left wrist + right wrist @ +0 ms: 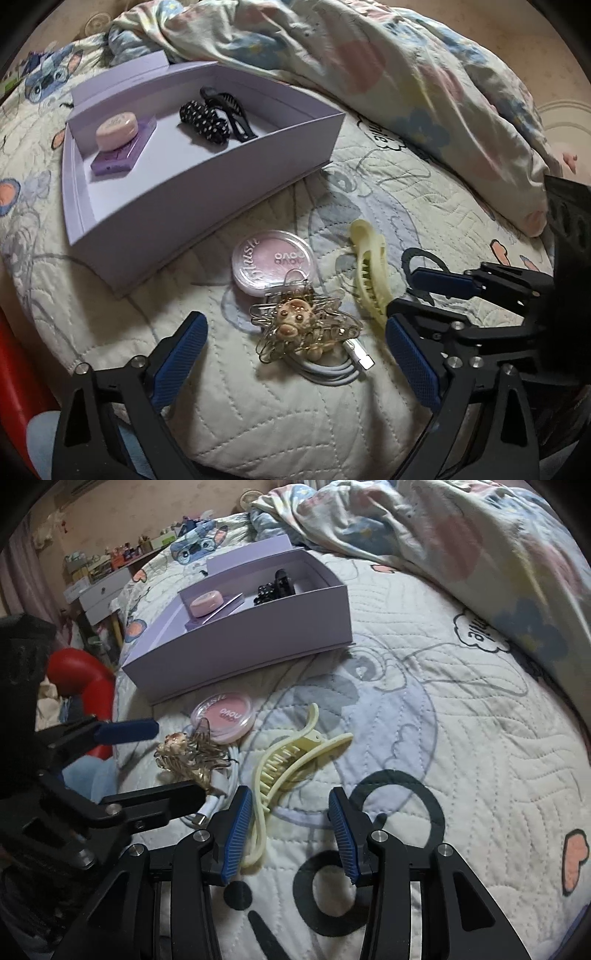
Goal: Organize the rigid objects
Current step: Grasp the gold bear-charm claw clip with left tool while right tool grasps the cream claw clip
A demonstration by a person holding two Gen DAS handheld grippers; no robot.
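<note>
The lavender box (207, 184) holds a pink round case (117, 131) on a purple item, a black dotted scrunchie (203, 122) and a black clip (232, 114). On the quilt in front of it lie a pink blush compact (273, 262), a clear star hair claw with a bear figure (299, 325) on a white cable (332, 371), and a yellow hair claw (288, 757). My left gripper (295, 354) is open, its pads on either side of the star claw and clear of it. My right gripper (290, 832) is open over the yellow claw's handle loop, which lies by the left pad.
A rumpled floral duvet (369, 74) is heaped behind and to the right of the box. A red object (81, 679) sits past the bed's left edge, and a dresser with small items (103, 583) stands beyond it. Both grippers are close together.
</note>
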